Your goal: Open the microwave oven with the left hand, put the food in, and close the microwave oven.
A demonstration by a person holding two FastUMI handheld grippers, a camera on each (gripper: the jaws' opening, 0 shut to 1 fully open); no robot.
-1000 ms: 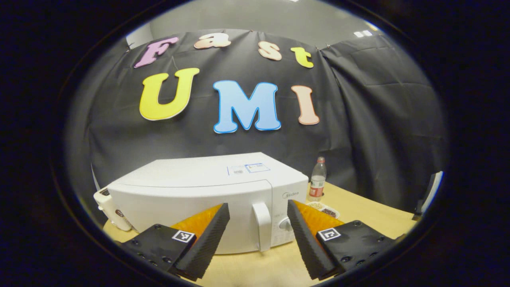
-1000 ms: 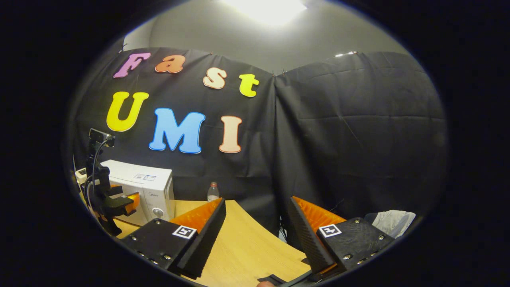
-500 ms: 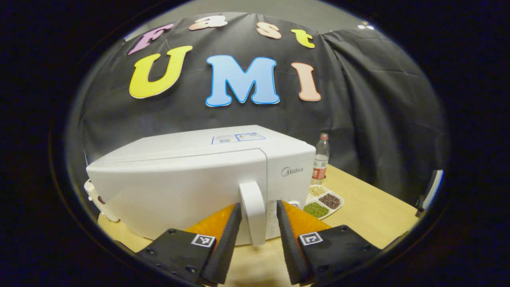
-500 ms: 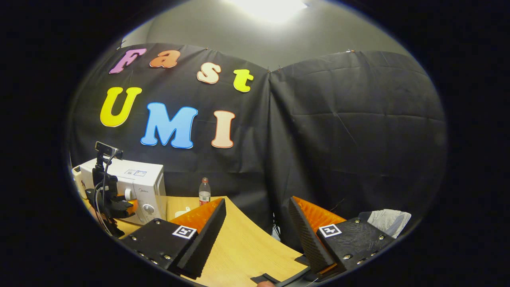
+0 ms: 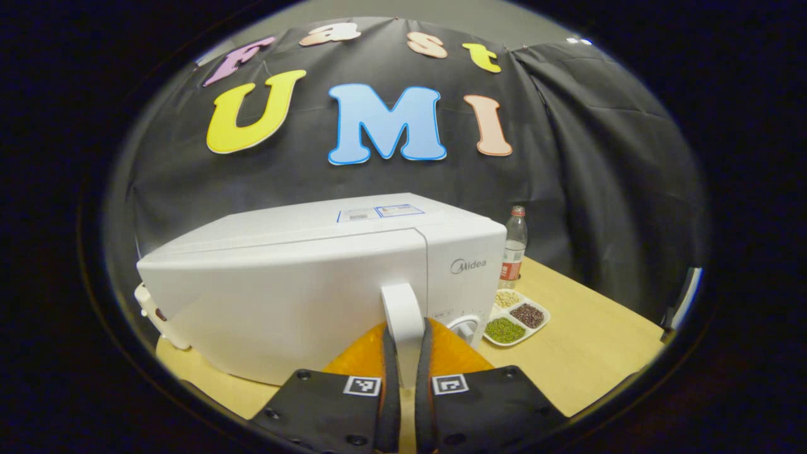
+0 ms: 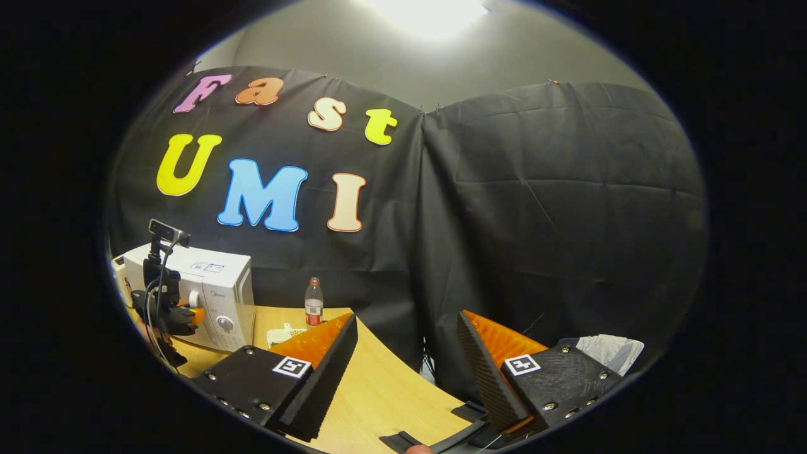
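Both left gripper (image 5: 403,343) jaws clamp the microwave (image 5: 302,277) door handle (image 5: 402,312); right gripper (image 6: 406,340) jaws apart.

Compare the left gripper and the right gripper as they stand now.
The left gripper has its fingers closed on the white microwave door handle; the right gripper has its fingers spread wide with nothing between them. The left one sits right against the white microwave oven; the right one hangs over the pale wooden table, away from it. Both carry square printed markers.
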